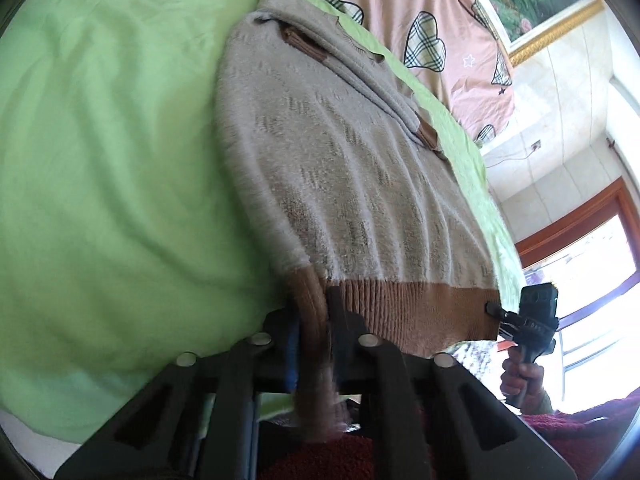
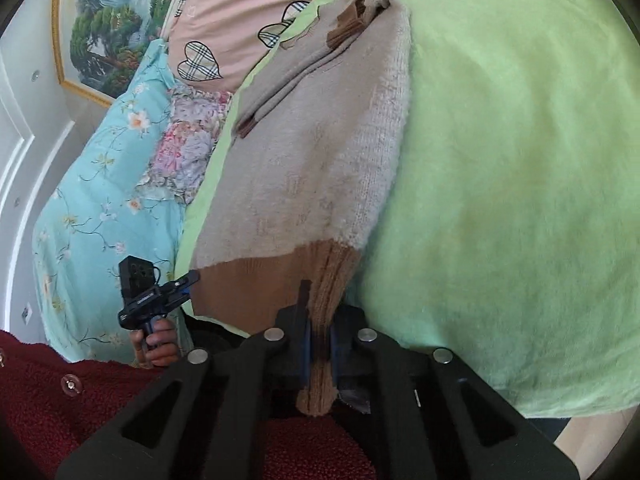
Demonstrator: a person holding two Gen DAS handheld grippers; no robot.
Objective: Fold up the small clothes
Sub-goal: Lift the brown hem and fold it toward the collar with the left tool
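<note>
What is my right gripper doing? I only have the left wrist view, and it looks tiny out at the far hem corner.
Observer: The right gripper is shut on the brown hem of the sweater. The ribbing is bunched between its pads.
Operator: And what lies past the blanket edge on my left hand's side?
Observer: A light blue floral quilt lies beside the green blanket, beyond the left gripper.
</note>
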